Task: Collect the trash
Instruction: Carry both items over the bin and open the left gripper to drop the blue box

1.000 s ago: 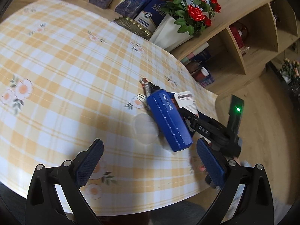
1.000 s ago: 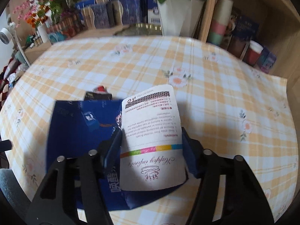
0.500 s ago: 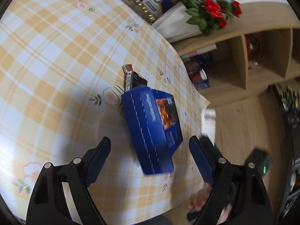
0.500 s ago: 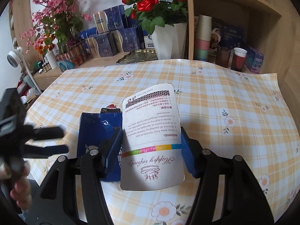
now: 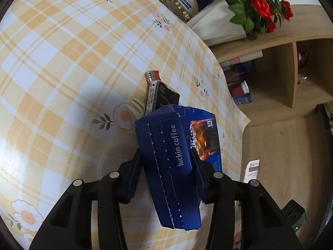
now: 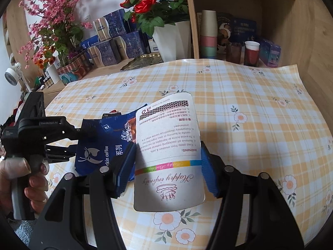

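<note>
The left gripper [image 5: 166, 173] had just been closing onto the blue Luckin coffee box [image 5: 177, 162] on the checked tablecloth [image 5: 62, 62]; the right gripper [image 6: 166, 166] gripped a white candle packet [image 6: 168, 156]. Lifting seemed next.

The left gripper [image 5: 166, 166] has come forward over the table and its jaws have just been closing — a second ago they stood wide and empty, now the pads bracket the blue box [image 5: 174, 166], touching its sides. The right gripper [image 6: 167, 164] has carried its white card [image 6: 168, 158] off the box — box and left gripper [image 6: 68, 137] now show beside it.
</note>
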{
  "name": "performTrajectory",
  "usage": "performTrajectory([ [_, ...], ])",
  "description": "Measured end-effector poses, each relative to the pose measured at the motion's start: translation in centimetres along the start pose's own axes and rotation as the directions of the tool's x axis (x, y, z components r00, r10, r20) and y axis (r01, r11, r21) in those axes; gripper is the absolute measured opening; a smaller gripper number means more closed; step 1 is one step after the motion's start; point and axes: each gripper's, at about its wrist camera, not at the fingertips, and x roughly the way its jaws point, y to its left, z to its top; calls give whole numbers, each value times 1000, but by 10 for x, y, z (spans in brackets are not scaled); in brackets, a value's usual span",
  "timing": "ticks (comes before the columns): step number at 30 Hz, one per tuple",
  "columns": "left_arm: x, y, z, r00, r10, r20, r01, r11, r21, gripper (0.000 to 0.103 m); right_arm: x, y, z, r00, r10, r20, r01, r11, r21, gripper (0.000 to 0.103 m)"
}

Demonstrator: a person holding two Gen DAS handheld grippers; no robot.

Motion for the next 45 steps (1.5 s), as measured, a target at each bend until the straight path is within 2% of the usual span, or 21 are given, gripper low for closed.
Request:
performTrajectory([
  [3,-2,-1,-2,1000,-1,16,1,1000,16,42,-2,-1,-3,1000,0,0,0,1000,5,61],
  [6,-11,-12,-4,999,-10,48,6,997,78,40,-6,0,-5,1000,-4,9,4,1000,6,61],
  [13,-45,-28,-6,994,-83,67,73,987,143,39,-25,-3,-3,999,-3,45,1,1000,31,61],
  [24,-114,-19,-29,994,-82,75,66,979,194,39,-67,20,-18,998,23,66,-26,999,38,61],
  [35,-185,21,-96,995,-73,62,53,960,275,39,-114,62,-64,997,50,64,-53,998,38,61],
  [42,-201,55,-138,997,-63,43,48,956,288,39,-135,81,-97,996,72,59,-74,997,35,61],
  [45,-199,66,-157,999,-24,32,12,947,321,39,-140,87,-108,996,77,52,-78,996,29,61],
])
